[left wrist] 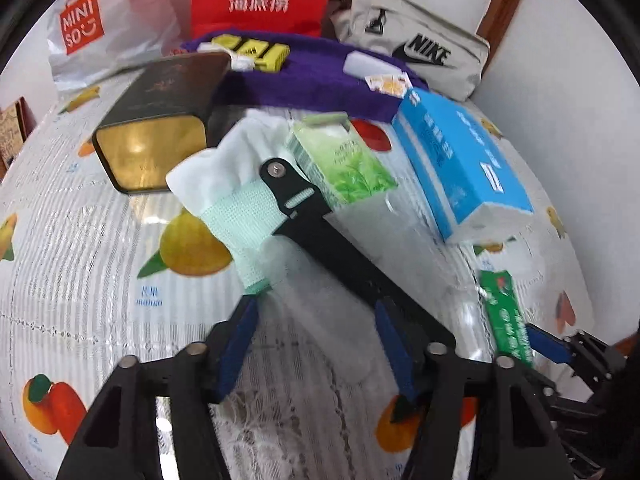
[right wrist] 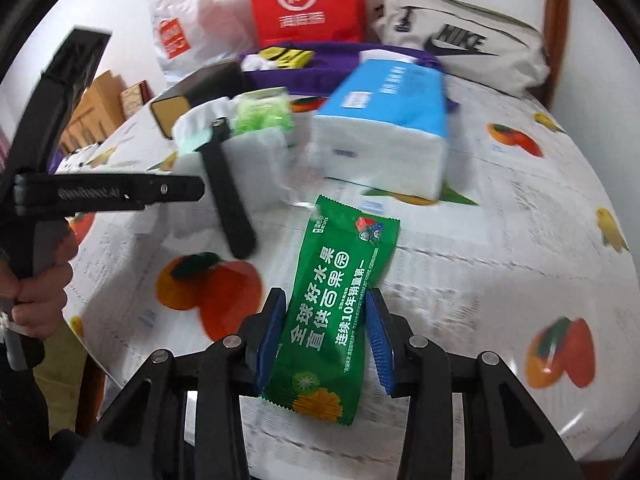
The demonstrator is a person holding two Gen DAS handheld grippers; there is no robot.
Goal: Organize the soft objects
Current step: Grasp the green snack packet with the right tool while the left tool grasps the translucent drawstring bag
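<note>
Left gripper (left wrist: 316, 344): half open, empty, above the black strap (left wrist: 340, 248) on a mint glove (left wrist: 236, 220); may snag it.
Right gripper (right wrist: 326, 334): clamped on green sachet (right wrist: 332, 300) above the tablecloth (right wrist: 500, 240); slick wrapper may slip.

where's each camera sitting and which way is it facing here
Left wrist: on the left gripper, angled down its open blue fingers at a black strap across a mint glove.
Right wrist: on the right gripper, angled down at the green packet between its pads; a hand shows at left.
Shared: green packet, blue tissue pack, strap, glove.
</note>
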